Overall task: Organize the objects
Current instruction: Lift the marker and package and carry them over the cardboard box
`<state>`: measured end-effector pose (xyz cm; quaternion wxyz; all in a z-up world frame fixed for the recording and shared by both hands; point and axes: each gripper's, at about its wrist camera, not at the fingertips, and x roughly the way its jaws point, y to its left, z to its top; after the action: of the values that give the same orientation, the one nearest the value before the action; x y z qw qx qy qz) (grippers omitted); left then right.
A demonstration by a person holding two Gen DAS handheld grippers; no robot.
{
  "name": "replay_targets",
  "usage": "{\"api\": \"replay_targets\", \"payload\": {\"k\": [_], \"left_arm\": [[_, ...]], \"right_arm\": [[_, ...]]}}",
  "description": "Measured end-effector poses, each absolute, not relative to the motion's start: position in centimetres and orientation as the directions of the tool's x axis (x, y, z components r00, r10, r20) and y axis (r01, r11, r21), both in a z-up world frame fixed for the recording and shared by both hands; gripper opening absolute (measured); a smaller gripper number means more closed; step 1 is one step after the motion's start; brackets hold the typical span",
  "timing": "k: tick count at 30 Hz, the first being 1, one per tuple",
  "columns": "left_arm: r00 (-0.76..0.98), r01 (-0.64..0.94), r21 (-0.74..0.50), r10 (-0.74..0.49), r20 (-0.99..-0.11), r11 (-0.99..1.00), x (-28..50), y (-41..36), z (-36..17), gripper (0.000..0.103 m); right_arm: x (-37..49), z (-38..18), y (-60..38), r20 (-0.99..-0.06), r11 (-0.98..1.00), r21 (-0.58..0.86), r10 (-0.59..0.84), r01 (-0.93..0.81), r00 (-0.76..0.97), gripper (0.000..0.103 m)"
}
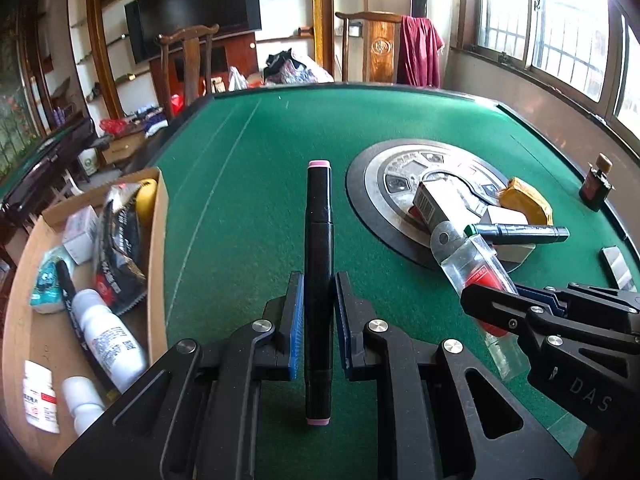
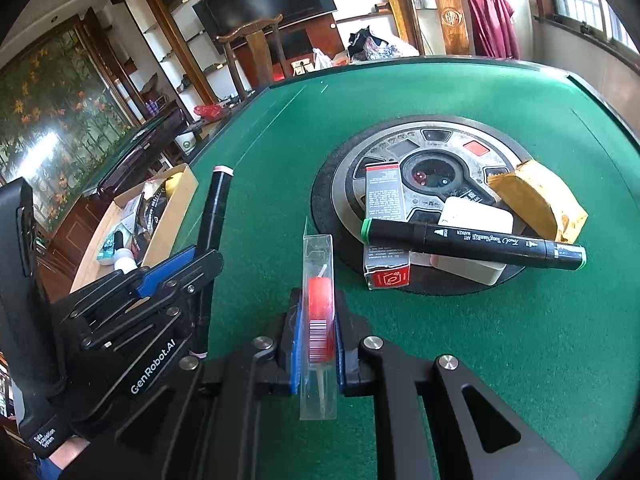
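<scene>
Your left gripper (image 1: 316, 312) is clamped tight on a black marker with pink end caps (image 1: 319, 264); its smooth round barrel stands between the blue ribbed pads, lifted off the green felt surface (image 1: 248, 208). Your right gripper (image 2: 316, 340) is pinched shut on a clear plastic blister pack (image 2: 319, 300), a flat rigid sleeve with a red cylinder and a barcode label inside, also held off the felt.

Take the round metal disc (image 2: 436, 148) set into the felt as your landmark. On it lies a small printed carton with a red end (image 2: 384, 216), and over that a second black marker with green caps (image 2: 472, 242), which also crosses a white rounded box (image 2: 476, 216). A crinkled yellow-brown packet (image 2: 536, 200) rests at the disc's right edge. Well to the left of the disc, an open cardboard box (image 1: 160, 216) sits at the surface's edge, filled with white plastic bottles (image 1: 108, 332), a dark foil pouch (image 1: 118, 248) and other small packages.
</scene>
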<state>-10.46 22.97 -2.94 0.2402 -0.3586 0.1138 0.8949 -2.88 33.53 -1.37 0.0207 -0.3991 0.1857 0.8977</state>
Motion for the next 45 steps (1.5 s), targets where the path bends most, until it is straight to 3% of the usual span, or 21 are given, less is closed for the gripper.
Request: {"api": "replay_targets", "payload": {"k": [21,45], "left_arm": [[-0.7,-0.492,0.081,0.339,-0.629,-0.867,-9.2,22.7,-2.0,0.015],[-0.748,-0.462,-0.012,0.397,-0.532,-0.887,-7.3,18.4,1.7,0.015]], "right_arm": [[-2.7,-0.5,33.4,-0.689,-0.931,0.328,-0.117,-0.163,-0.716,0.011],[-2.0,0.9,29.4,-0.65,-0.929,0.34,-0.121,-0.144,-0.75,0.011]]}}
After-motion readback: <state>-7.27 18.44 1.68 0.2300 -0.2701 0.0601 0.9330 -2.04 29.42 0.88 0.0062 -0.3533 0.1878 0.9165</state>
